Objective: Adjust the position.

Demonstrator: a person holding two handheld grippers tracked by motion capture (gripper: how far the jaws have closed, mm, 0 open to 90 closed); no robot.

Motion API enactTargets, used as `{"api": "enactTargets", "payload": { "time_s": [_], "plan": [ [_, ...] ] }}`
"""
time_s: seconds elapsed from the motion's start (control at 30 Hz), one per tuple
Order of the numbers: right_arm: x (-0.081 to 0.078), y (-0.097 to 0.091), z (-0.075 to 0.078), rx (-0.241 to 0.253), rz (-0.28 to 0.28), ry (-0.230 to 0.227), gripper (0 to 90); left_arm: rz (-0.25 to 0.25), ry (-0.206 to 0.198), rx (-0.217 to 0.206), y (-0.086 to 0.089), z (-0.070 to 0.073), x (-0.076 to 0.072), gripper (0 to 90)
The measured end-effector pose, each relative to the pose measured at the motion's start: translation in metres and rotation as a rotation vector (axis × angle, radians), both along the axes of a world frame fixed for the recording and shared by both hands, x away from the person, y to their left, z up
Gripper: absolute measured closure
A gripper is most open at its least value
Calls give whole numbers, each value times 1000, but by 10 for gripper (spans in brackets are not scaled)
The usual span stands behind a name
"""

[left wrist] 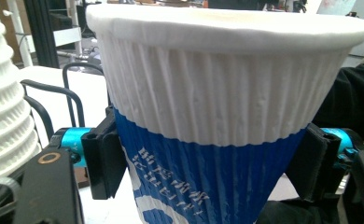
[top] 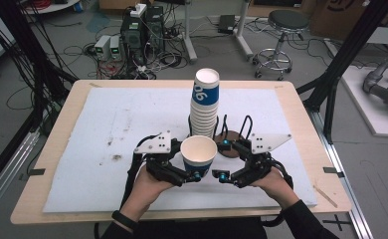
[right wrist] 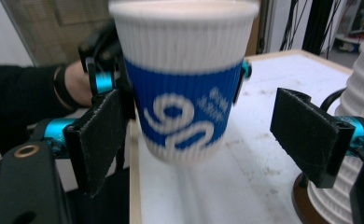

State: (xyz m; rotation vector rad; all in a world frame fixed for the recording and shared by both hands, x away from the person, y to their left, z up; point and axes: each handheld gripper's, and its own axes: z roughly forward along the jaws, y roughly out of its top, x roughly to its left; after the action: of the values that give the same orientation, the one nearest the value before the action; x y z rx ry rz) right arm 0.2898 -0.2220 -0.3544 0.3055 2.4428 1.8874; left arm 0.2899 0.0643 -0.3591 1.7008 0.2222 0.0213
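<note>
Left tool [top: 191, 167] is clamped on the single paper cup [top: 199, 153]: in the left gripper view both black pads press the blue band of the cup [left wrist: 217, 135] from either side, below the white ribbed upper part. Cup is upright, mouth up, empty inside as far as the high view shows.

Right tool [top: 230, 162] is released. In the right gripper view its pads [right wrist: 311, 133] stand wide apart with the cup [right wrist: 182, 88] ahead of them and nearer the left-hand pad; neither pad visibly touches it. The cup's base looks clear of the counter there, slightly blurred.

Cup sits between the two tools near the front middle of the white mat [top: 107, 129], just in front of the tall stack of paper cups [top: 205, 104]. The stack stands upright on a round brown base with black wire loops [top: 233, 139], close behind the tools. Same stack shows at the edge of the left gripper view [left wrist: 0, 93] and the right gripper view [right wrist: 357, 116].

Mat lies on the wooden counter [top: 326, 149]. Both hands come in from the near edge; left hand [top: 149, 186] has a dark band at the wrist.
</note>
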Motion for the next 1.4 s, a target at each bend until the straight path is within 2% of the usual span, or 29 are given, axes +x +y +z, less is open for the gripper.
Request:
{"api": "enactTargets", "payload": {
  "time_s": [0.17,0.27,0.4,0.57,0.7,0.73,0.77,0.93,1.1,1.2,1.4],
  "plan": [
    [1,5,-8,-40,4,2,184,10,0,-25,2,3,-1,255],
    [0,9,-12,-47,7,2,184,15,0,-39,1,5,-2,256],
    [-2,17,-19,-60,11,7,184,5,-5,-38,-2,5,-4,257],
    [-6,27,-22,-53,31,9,184,-7,-5,-32,-6,4,-5,257],
    [-7,31,-24,-32,19,17,195,-13,-5,-29,-9,3,-5,256],
    [-7,31,-24,-27,18,19,215,-18,-7,-28,-9,3,-5,256],
    [-7,31,-24,-21,24,16,271,-17,-7,-27,-10,3,-6,257],
    [-8,32,-25,-12,20,5,301,-9,-15,-23,-10,3,-6,249],
    [-9,32,-25,-12,17,-11,307,6,-19,-23,-11,6,-8,203],
    [-10,32,-26,-21,21,-11,307,7,-16,-42,-9,10,-8,167],
    [-11,34,-27,-30,23,-18,307,10,-32,-39,-8,15,-11,170]
  ]
}}
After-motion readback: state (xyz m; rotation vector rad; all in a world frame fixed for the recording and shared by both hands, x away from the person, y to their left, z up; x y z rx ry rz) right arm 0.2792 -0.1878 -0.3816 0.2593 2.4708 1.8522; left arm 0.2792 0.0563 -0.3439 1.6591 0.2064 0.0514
